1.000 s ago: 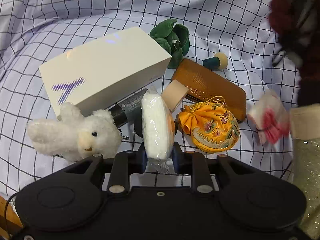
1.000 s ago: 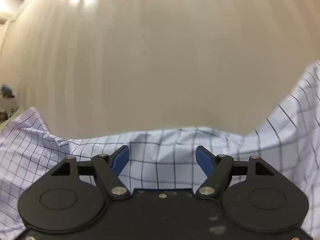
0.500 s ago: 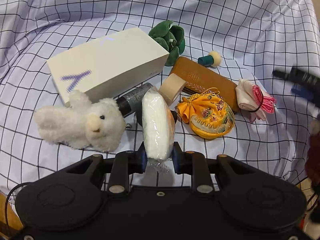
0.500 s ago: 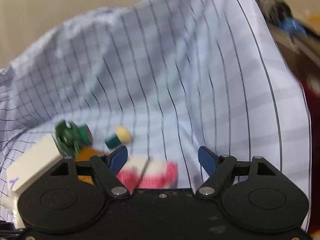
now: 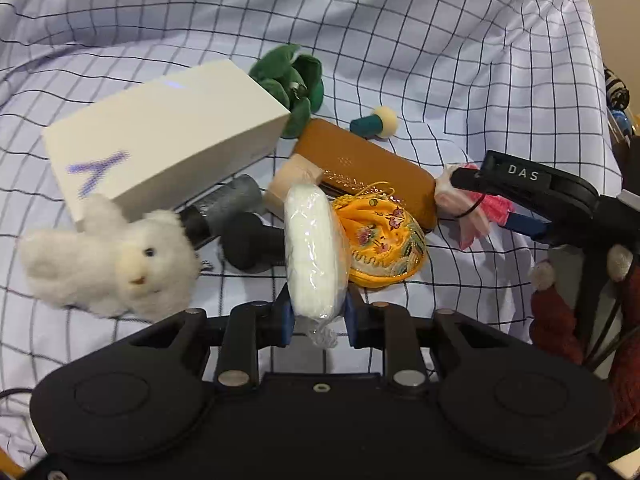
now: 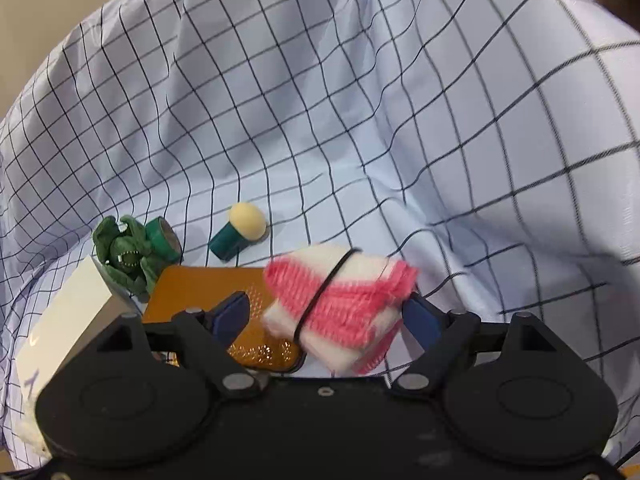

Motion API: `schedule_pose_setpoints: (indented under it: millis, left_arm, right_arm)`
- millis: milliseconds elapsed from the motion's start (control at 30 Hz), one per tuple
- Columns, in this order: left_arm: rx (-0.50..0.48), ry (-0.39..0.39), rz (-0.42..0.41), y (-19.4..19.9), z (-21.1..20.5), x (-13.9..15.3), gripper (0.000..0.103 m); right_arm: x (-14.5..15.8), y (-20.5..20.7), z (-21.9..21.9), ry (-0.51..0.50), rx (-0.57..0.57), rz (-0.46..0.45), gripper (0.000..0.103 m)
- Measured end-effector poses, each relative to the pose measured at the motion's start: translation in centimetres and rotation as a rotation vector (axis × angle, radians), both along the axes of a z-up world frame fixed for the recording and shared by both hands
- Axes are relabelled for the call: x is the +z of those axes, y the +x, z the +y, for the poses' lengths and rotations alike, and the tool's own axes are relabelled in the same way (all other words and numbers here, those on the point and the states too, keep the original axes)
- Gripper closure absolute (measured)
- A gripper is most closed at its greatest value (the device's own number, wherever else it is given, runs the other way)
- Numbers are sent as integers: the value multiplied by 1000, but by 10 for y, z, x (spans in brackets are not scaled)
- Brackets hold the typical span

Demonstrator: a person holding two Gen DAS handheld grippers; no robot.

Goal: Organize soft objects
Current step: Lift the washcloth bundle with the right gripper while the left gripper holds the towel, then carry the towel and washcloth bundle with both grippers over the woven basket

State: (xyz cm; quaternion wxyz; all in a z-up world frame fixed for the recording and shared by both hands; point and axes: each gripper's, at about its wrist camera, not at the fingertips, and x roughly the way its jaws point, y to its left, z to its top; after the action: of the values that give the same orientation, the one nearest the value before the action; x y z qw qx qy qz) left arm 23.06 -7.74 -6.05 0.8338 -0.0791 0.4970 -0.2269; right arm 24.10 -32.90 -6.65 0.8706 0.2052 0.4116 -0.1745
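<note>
Tilting downward, left claw (image 5: 316, 314) clamps white pad (image 5: 314, 248); right claw (image 6: 326, 316) spread.

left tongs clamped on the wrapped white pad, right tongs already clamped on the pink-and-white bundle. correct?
Half right. The left tongs are clamped on the wrapped white pad. The right tongs are not clamped: the right wrist view shows them open, jaws just widened, with the pink-and-white bundle lying between them and a clear gap at the left pad.
</note>
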Motion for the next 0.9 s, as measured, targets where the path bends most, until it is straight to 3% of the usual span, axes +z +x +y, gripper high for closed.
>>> schedule_pose_setpoints:
  millis: [100, 133, 267, 433, 500, 567, 667, 733, 867, 900]
  left_arm:
    - [-11, -4, 15, 5, -3, -7, 80]
    - [-18, -12, 25, 6, -4, -10, 80]
    - [-27, -34, 68, 9, 0, -20, 80]
    - [-8, -77, 116, 14, 11, -27, 78]
    - [5, -80, 129, 15, 15, -27, 71]
    - [19, -81, 119, 14, 18, -23, 52]
    - [54, -10, 26, 7, 20, -10, 28]
    - [56, 26, -29, 1, 21, -2, 28]
    - [39, 60, -64, -3, 15, 0, 24]
    - [32, 74, -71, -4, 11, -1, 24]
  right_arm:
    - [-3, 0, 2, -25, -10, -4, 26]
    - [-3, 0, 1, -29, -15, -9, 35]
    - [1, -3, -1, -55, -3, -28, 42]
    - [10, -13, 13, -225, 39, -5, 47]
    - [11, -17, 19, -273, 56, 1, 47]
    - [11, -20, 23, -303, 65, 4, 47]
    - [10, -24, 25, -309, 79, 11, 48]
    - [11, -27, 24, -300, 81, 11, 49]
    - [15, -35, 19, -227, 70, 3, 48]
    - [17, -37, 17, -211, 63, 0, 42]
